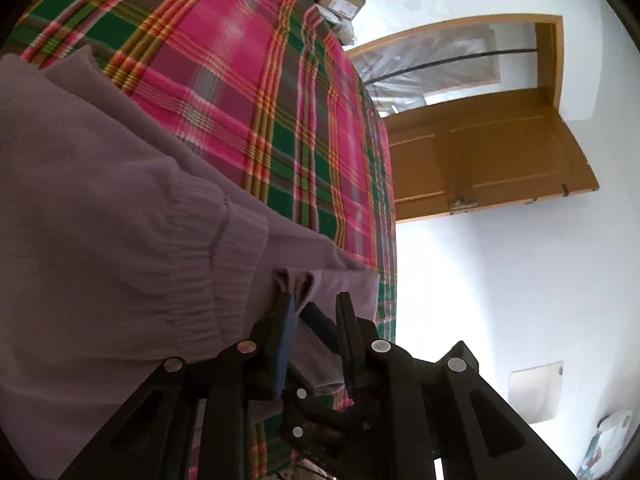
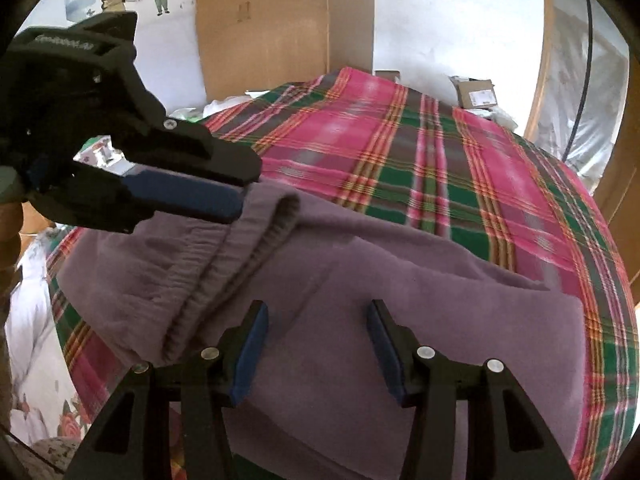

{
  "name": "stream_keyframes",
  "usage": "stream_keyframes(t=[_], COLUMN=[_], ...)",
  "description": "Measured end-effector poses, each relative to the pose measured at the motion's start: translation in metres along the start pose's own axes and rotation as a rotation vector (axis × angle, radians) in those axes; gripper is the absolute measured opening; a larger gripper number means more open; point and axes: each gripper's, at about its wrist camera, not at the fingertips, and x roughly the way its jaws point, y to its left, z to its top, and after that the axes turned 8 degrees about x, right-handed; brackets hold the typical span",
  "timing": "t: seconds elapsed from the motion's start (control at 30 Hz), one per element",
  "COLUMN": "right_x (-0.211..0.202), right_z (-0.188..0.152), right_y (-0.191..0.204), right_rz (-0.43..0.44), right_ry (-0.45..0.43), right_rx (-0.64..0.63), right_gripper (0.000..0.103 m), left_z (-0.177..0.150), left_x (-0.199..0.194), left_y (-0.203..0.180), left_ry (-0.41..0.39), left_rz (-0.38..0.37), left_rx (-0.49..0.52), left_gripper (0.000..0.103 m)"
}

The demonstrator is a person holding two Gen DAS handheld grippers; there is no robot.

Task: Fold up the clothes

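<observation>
Mauve sweatpants (image 2: 360, 280) lie across plaid bedcover (image 2: 460, 168), ribbed elastic waistband (image 2: 208, 280) doubled over at left end. Left gripper (image 1: 310, 304) pinches bunched edge near waistband, fingers narrow on fabric. Right gripper (image 2: 316, 340) hovers over smooth panel, fingers wide, holding nothing. We judge fold in hand: we keep left pinch firm, carry edge level, avoid dragging bedcover. Fabric thick, matte, few creases.
</observation>
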Motion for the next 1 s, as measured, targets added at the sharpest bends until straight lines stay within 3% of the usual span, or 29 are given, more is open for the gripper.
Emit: stream_keyframes(t=[0.17, 0.33, 0.67, 0.8, 0.9, 1.0], right_x=[-0.001, -0.024, -0.004, -0.025, -0.015, 0.004], right_z=[0.001, 0.014, 0.010, 0.017, 0.018, 0.014], right_y=[-0.003, -0.024, -0.012, -0.015, -0.013, -0.010], right_rz=[0.029, 0.090, -0.018, 0.099, 0.218, 0.223], right_ry=[0.013, -0.043, 0.011, -0.068, -0.020, 0.045], right_rx=[0.018, 0.151, 0.116, 0.210, 0.262, 0.300], right_gripper=[0.050, 0.050, 0.048, 0.048, 0.048, 0.048], left_z=[0.004, -0.001, -0.016, -0.024, -0.029, -0.035], left_x=[0.000, -0.013, -0.058, -0.081, -0.095, -0.105], left_y=[0.009, 0.024, 0.060, 0.072, 0.082, 0.092], left_ry=[-0.018, -0.032, -0.129, -0.192, -0.237, -0.249], left_rz=[0.009, 0.034, 0.072, 0.099, 0.137, 0.137], left_rx=[-0.001, -0.005, -0.076, -0.090, -0.123, -0.154], left_gripper=[0.021, 0.021, 0.021, 0.021, 0.021, 0.021])
